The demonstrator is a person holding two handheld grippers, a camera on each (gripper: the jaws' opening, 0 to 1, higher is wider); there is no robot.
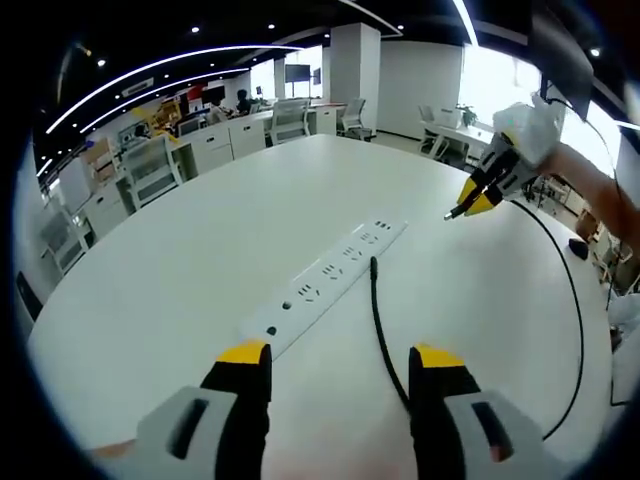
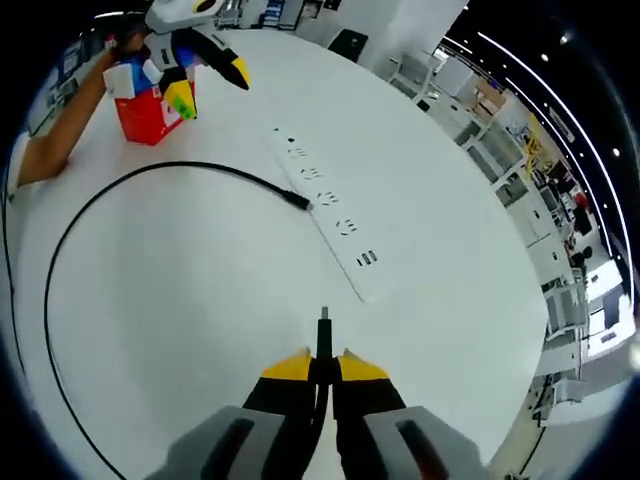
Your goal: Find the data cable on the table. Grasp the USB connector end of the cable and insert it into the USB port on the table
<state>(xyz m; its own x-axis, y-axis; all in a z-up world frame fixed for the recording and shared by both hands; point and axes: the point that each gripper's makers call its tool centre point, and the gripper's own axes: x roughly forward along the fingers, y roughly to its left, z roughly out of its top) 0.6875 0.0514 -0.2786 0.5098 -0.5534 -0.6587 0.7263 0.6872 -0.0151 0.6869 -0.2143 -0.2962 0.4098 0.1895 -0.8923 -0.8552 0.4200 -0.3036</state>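
A white power strip [image 1: 330, 280] [image 2: 325, 200] lies on the round white table [image 1: 180, 270], with its USB ports [image 1: 380, 232] [image 2: 367, 258] at one end. The black data cable [image 1: 380, 320] [image 2: 150, 172] loops across the table, and one plug end [image 2: 300, 203] rests against the strip. My right gripper [image 2: 323, 368] [image 1: 478, 200] is shut on the cable's USB connector [image 2: 323, 328], which sticks out past its tips above the table, short of the USB ports. My left gripper [image 1: 340, 355] [image 2: 210, 88] stands open with nothing between its jaws, over the cable beside the strip.
A red box [image 2: 145, 115] stands on the table by the person's forearm [image 2: 45, 150]. A small dark object [image 1: 578, 248] lies near the table's far right edge. Office desks and chairs [image 1: 150, 165] surround the table.
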